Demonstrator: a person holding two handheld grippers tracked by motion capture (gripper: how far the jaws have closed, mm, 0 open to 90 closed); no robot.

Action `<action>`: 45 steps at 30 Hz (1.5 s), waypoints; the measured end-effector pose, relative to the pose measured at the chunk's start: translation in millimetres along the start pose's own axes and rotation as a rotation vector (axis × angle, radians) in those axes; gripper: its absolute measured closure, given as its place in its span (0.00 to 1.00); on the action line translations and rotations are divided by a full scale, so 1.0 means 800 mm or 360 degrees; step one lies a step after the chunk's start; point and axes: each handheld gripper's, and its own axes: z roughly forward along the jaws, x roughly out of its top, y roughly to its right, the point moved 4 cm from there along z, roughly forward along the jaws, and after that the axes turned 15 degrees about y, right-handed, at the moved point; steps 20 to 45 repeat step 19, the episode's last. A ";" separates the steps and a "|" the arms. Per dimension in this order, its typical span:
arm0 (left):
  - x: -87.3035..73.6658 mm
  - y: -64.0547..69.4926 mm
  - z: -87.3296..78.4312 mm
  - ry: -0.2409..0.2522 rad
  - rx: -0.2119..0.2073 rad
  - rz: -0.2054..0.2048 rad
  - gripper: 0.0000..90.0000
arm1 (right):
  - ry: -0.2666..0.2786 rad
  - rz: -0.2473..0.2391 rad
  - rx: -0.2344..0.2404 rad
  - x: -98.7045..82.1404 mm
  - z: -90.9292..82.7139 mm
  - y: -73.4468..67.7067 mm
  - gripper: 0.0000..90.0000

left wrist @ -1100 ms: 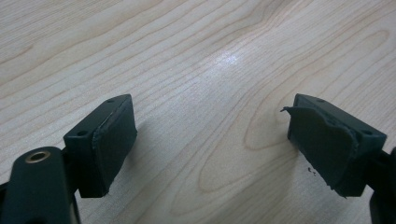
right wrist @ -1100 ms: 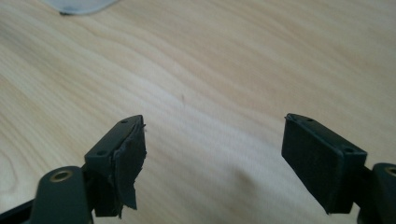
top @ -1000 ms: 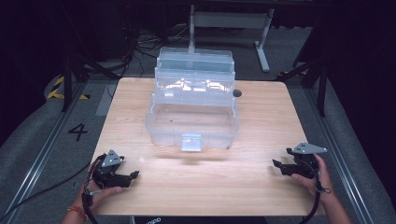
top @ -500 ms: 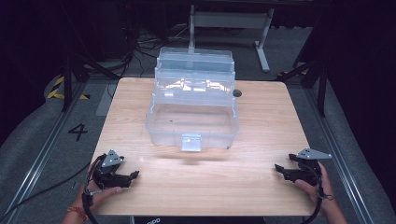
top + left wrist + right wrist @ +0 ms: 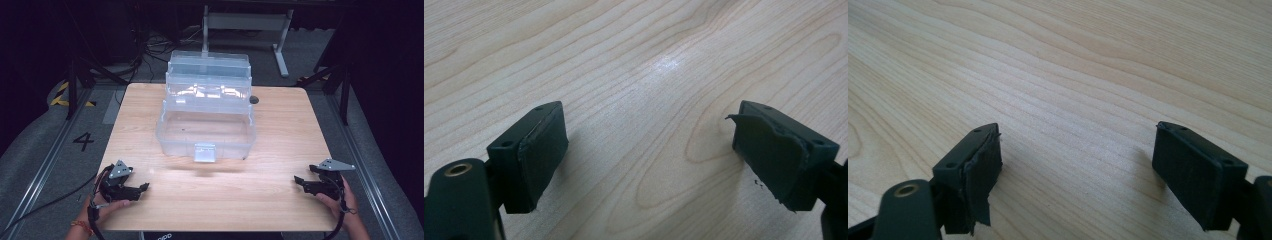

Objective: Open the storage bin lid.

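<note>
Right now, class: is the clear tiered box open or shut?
Open: the clear box has its tiers stepped back, and its bottom bin looks empty.

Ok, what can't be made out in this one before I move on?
- High view: whether the clear tiered box holds anything; glare and see-through walls blur its trays.
- High view: the front latch is too small to tell locked or loose.
- High view: the dark round thing by the box's right side is too small to name.
- High view: the left gripper and right gripper are small; their open fingers read clearly from the gripper views.
</note>
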 end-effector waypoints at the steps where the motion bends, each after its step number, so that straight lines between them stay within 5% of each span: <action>1: 0.000 0.000 0.000 -0.0004 -0.0002 0.0000 0.16 | -0.0001 0.0002 0.0000 0.000 0.000 0.000 0.22; 45: 0.002 -0.002 0.003 0.0000 0.0027 -0.0014 0.16 | -0.0006 0.0008 -0.0015 0.000 0.000 0.001 0.20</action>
